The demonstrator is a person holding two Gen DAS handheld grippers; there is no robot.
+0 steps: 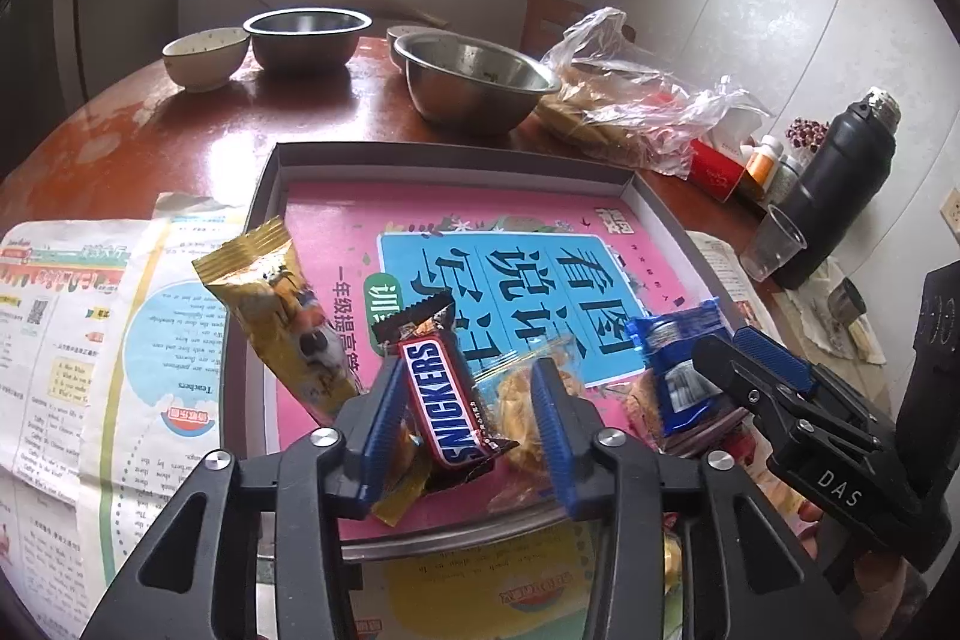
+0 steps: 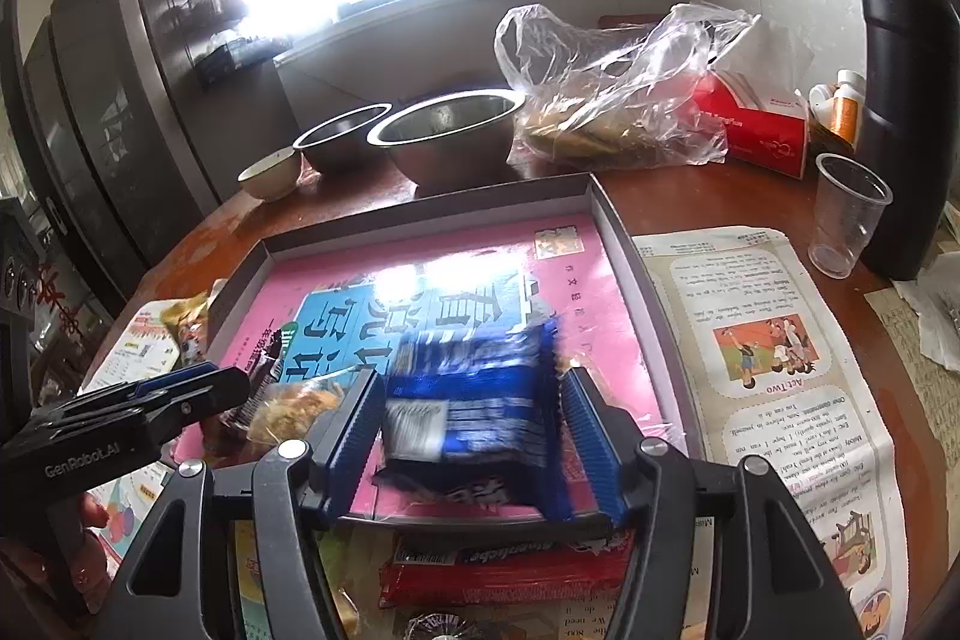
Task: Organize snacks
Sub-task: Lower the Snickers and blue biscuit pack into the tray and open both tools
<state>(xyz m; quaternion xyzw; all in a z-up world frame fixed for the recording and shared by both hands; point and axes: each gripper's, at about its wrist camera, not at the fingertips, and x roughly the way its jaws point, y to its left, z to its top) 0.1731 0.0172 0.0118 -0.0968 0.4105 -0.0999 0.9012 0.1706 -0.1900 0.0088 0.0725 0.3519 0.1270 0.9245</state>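
A shallow grey tray (image 1: 450, 154) (image 2: 420, 214) lined with a pink booklet sits on the table. My left gripper (image 1: 467, 370) is open over its near edge. A Snickers bar (image 1: 447, 400) lies tilted between the pads, with a clear gap to the right pad. A gold-wrapped snack (image 1: 282, 316) leans on the tray's left rim, and clear-wrapped cookies (image 1: 516, 412) (image 2: 294, 406) lie by the bar. My right gripper (image 2: 471, 376) (image 1: 729, 346) is open, with a blurred blue packet (image 2: 474, 400) (image 1: 678, 364) loose between its pads. A red packet (image 2: 504, 562) lies in front of the tray.
Behind the tray stand two steel bowls (image 1: 480, 82) (image 1: 306, 34), a ceramic bowl (image 1: 204, 58) and a plastic bag of food (image 1: 630, 100). On the right are a red tissue box (image 2: 762, 130), a plastic cup (image 2: 846, 220) and a black flask (image 2: 906, 100). Newspaper (image 1: 90, 340) flanks the tray.
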